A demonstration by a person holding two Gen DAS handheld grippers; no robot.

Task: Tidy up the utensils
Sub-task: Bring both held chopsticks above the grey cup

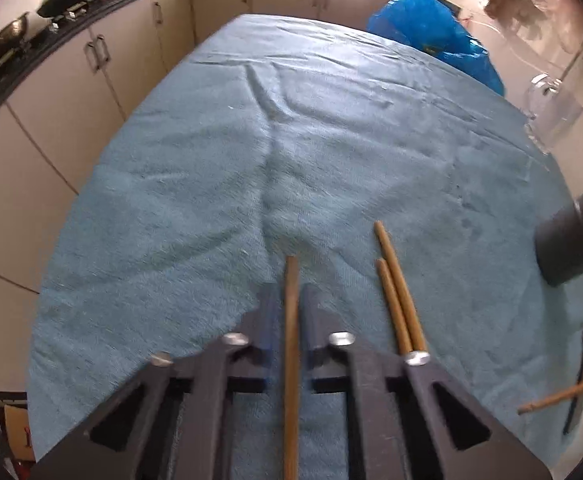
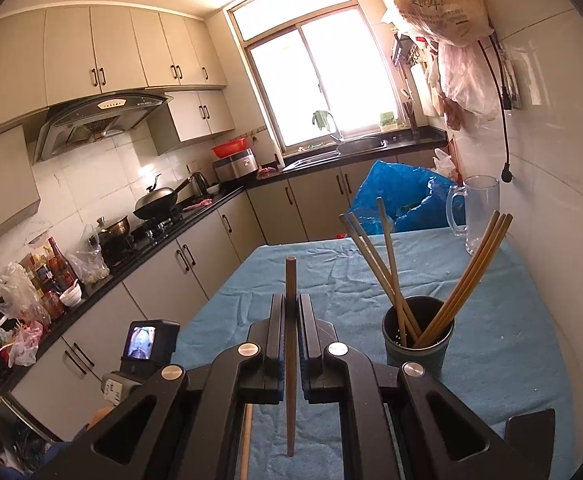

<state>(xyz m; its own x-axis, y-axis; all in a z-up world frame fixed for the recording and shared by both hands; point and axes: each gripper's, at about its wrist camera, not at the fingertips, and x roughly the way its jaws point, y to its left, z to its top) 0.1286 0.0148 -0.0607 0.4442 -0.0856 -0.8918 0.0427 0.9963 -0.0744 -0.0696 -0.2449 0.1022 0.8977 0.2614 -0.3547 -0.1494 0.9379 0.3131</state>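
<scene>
In the left wrist view my left gripper points down at the blue towel and is shut on a wooden chopstick that runs straight between its jaws. Two more chopsticks lie side by side on the towel just right of it. In the right wrist view my right gripper is shut on another chopstick, held upright above the towel. A dark green cup with several chopsticks leaning in it stands to the right of that gripper. The cup also shows at the right edge of the left wrist view.
A glass mug and a blue plastic bag sit at the table's far right end by the wall. Kitchen cabinets and a counter with pots run along the left. The left gripper's camera unit shows at lower left.
</scene>
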